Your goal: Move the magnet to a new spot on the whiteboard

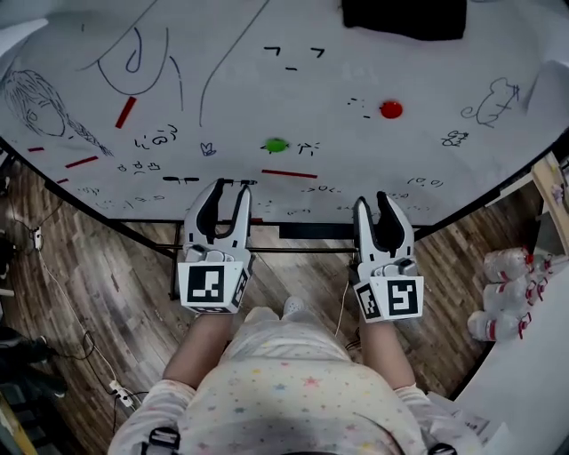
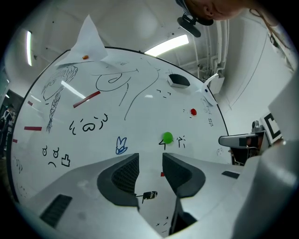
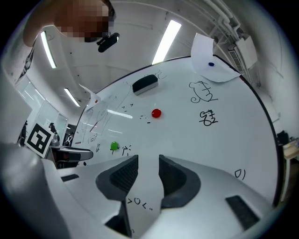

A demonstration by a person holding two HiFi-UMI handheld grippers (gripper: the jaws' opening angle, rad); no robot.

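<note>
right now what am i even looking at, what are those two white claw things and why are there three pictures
There is no robot here: a person holds a two-jaw tool in each hand. The head view comes from a camera on the person's head. It looks down at the left tool and the right tool in front of a whiteboard. The left gripper view and the right gripper view come from wide-angle cameras riding on each tool, looking along its jaws. The board carries marker doodles, a round green magnet, a round red magnet, a few red strips and a black eraser. Both tools have their jaws apart with only the board showing between them, so nothing is held.
</note>
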